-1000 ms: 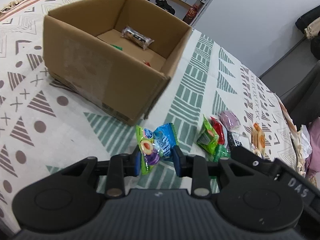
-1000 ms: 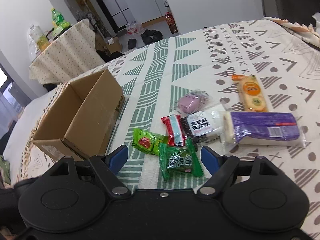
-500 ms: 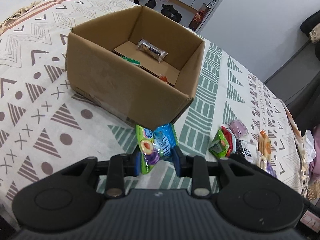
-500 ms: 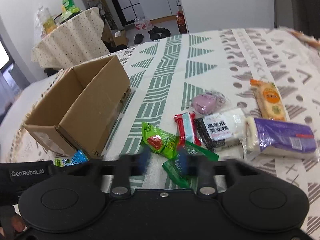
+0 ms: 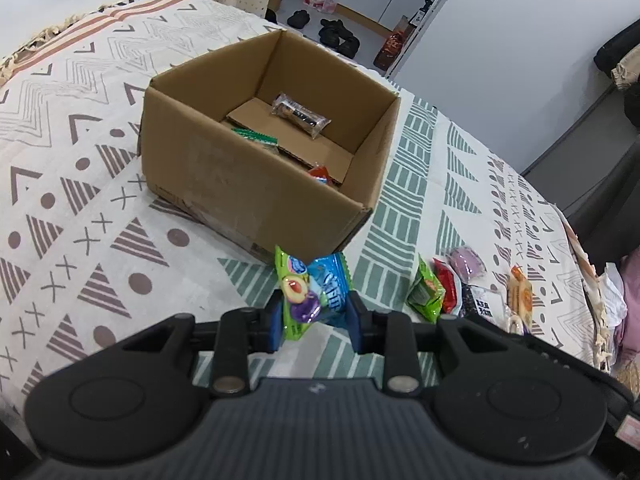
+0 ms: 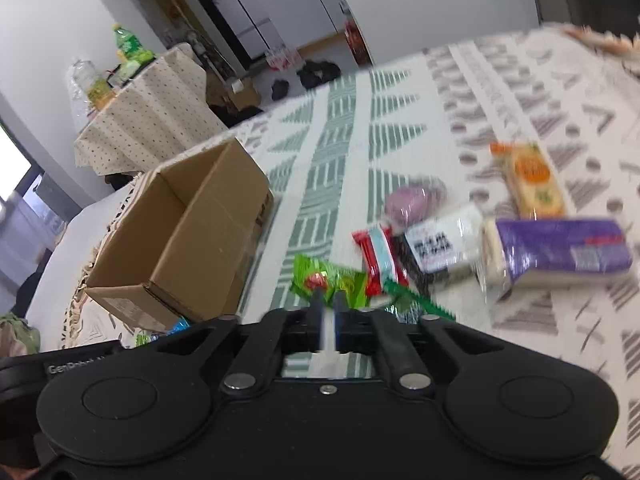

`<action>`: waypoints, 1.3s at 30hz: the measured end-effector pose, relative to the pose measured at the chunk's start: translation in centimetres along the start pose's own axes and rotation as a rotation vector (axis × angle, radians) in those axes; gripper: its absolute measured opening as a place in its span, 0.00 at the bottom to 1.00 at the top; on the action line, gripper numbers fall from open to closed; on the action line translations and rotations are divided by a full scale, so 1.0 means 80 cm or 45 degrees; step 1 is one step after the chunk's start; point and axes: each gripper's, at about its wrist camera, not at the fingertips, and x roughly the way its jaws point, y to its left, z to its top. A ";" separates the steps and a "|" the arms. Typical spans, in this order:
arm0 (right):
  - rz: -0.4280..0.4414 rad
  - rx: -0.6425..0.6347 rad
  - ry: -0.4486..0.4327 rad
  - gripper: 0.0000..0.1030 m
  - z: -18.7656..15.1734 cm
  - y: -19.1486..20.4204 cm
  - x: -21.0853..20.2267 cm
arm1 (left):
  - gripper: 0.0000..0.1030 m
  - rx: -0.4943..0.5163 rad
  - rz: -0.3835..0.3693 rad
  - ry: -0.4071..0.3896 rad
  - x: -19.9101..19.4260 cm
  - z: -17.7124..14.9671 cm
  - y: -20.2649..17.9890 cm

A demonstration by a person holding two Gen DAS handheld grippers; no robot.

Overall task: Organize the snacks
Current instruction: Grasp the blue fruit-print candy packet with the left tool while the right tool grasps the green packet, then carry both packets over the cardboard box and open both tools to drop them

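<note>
Two crinkly snack packets, one green with a plum picture and one blue, sit pinched together between the blue pads of the left gripper, which hangs above the patterned tablecloth just short of the open brown cardboard box. Inside the box lie a clear-wrapped dark bar, a green serrated wrapper edge and a red-topped packet tucked against the near wall.

The right gripper has its fingers drawn almost together; the view is blurred, and I cannot tell whether they clamp anything or merely sit over the bright green packet with a red fruit. Beside that packet lie a red and white bar, a black and white packet, a purple round sweet, a purple-labelled loaf pack and an orange cracker pack.

The main risk on the left is the double grip: the pads hold only the lower ends of two slippery wrappers, so a quick swing could let the blue one slide out and drop short of the box. Too low a carry could also catch the near wall and shove the light box. On the right, the crowded pile means a closing pinch may snag the neighbouring red bar or only trap a wrapper edge.
</note>
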 end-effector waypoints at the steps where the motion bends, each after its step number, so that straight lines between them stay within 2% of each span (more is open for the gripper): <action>1: -0.034 -0.006 -0.016 0.60 -0.001 0.000 -0.001 | 0.30 0.002 -0.001 -0.002 0.000 0.000 0.000; 2: -0.062 -0.022 -0.035 0.66 -0.003 0.000 -0.004 | 0.30 0.003 -0.003 -0.003 0.000 -0.001 0.000; 9: -0.116 -0.073 0.000 0.66 -0.004 0.000 0.009 | 0.30 -0.017 -0.007 0.035 0.017 -0.010 0.001; 14: -0.210 -0.163 0.051 0.66 -0.008 0.012 0.032 | 0.30 -0.021 -0.014 0.060 0.025 -0.011 0.005; 15: -0.221 -0.175 0.064 0.64 -0.009 0.012 0.036 | 0.30 -0.024 -0.015 0.065 0.026 -0.011 0.005; 16: -0.235 -0.188 0.074 0.55 -0.011 0.013 0.039 | 0.30 -0.026 -0.021 0.069 0.027 -0.011 0.005; 17: -0.251 -0.205 0.082 0.51 -0.013 0.013 0.041 | 0.30 -0.026 -0.026 0.070 0.028 -0.011 0.004; 21: -0.261 -0.206 0.071 0.46 -0.015 0.012 0.039 | 0.30 -0.015 -0.031 0.082 0.032 -0.012 0.002; 22: -0.270 -0.203 0.070 0.34 -0.014 0.012 0.037 | 0.30 -0.013 -0.031 0.086 0.033 -0.013 0.001; 23: -0.273 -0.194 0.073 0.34 -0.013 0.012 0.035 | 0.30 -0.008 -0.029 0.087 0.032 -0.013 0.000; 29: -0.251 -0.170 0.026 0.32 -0.002 0.011 0.017 | 0.30 0.045 -0.039 0.046 0.015 -0.010 -0.012; 39: -0.119 -0.136 -0.093 0.31 0.008 0.021 -0.031 | 0.30 0.115 -0.047 -0.033 -0.028 -0.007 -0.038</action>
